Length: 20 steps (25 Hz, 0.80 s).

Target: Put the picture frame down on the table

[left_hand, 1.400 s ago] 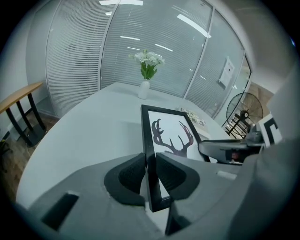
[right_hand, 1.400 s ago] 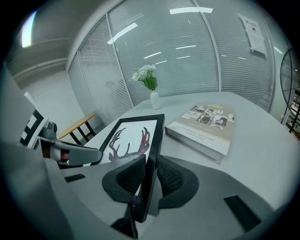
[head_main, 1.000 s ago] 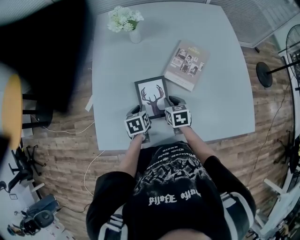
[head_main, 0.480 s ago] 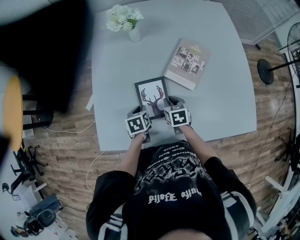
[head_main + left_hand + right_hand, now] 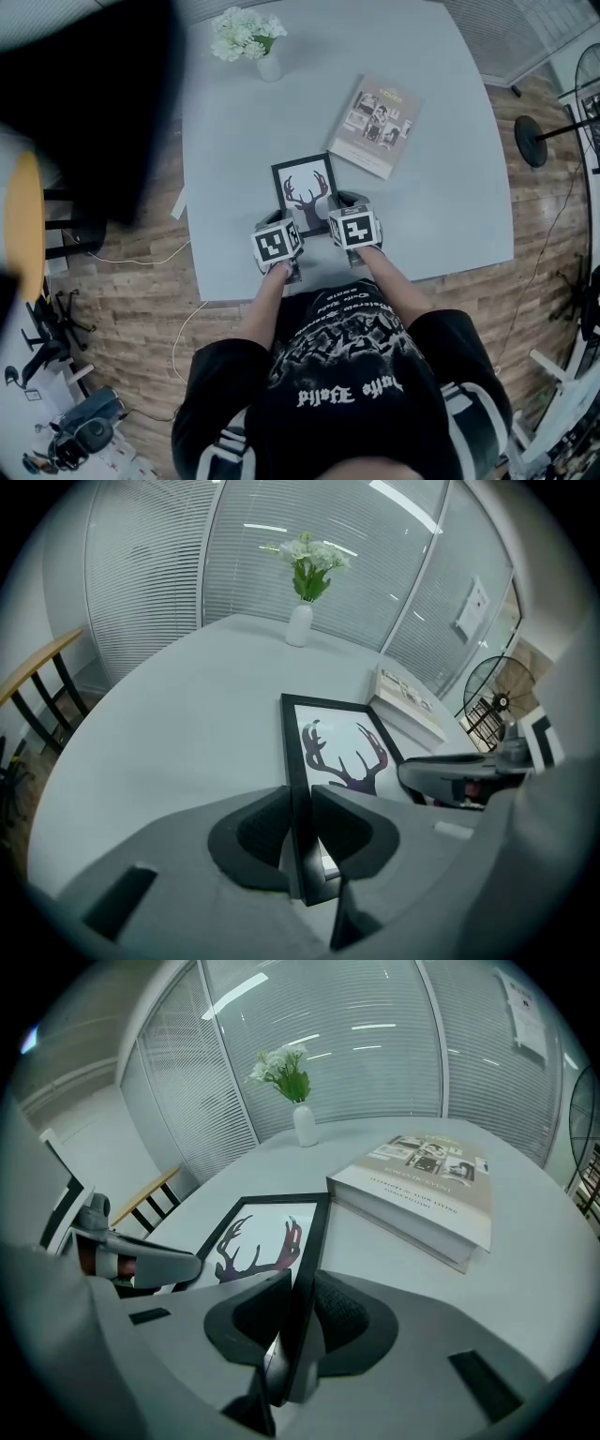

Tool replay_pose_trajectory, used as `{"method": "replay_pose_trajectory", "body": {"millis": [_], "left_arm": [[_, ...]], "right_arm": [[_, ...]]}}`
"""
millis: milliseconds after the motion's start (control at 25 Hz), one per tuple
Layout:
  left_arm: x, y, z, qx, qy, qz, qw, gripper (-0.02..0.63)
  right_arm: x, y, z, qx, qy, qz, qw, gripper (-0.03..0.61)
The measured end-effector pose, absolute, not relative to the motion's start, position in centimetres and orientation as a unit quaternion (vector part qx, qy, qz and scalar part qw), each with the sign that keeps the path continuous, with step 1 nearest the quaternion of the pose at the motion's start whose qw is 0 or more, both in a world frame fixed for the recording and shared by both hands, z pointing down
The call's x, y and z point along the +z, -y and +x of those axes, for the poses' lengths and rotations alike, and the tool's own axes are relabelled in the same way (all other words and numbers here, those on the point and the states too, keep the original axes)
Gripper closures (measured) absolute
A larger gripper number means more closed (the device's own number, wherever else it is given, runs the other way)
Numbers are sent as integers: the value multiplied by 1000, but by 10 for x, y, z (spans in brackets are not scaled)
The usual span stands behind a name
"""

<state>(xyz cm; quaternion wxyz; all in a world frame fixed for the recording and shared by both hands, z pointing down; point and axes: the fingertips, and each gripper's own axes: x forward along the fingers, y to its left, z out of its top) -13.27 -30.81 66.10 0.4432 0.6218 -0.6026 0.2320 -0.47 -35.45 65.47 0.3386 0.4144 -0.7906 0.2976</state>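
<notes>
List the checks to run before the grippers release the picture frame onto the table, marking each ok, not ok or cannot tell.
1. Left gripper jaws shut on the left edge of the picture frame: ok.
2. Right gripper jaws shut on the frame's right edge: ok.
3. Frame face up, antler print showing: ok.
4. Frame resting flat on the table: cannot tell. It looks low and nearly level, but its underside is hidden.
5. Book clear of the frame's far right corner: cannot tell. They are very close.
6. Vase of flowers out of the way, near the far edge: ok.
</notes>
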Motion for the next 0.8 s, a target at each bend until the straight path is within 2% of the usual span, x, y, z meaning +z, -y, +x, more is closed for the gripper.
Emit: {"method": "replay_pose_trajectory", "body": {"millis": [240,480,600,640,800], "left_arm": [[662,308,-132,237,596,620,451,526],[661,309,-132,252,605,621,430,525],[659,308,-134,257,608,621,422,512],[657,308,-135,256,609,621,422,505],[652,308,-137,241,613,625,420,471]], "right_arm": [[656,355,-4,304,786,416,341,505],[657,356,-2,300,782,422,348,505],[656,355,0,308,779,424,343,472],[655,355,0,310,781,422,341,438],[645,355,-6,303,794,417,323,425]]}}
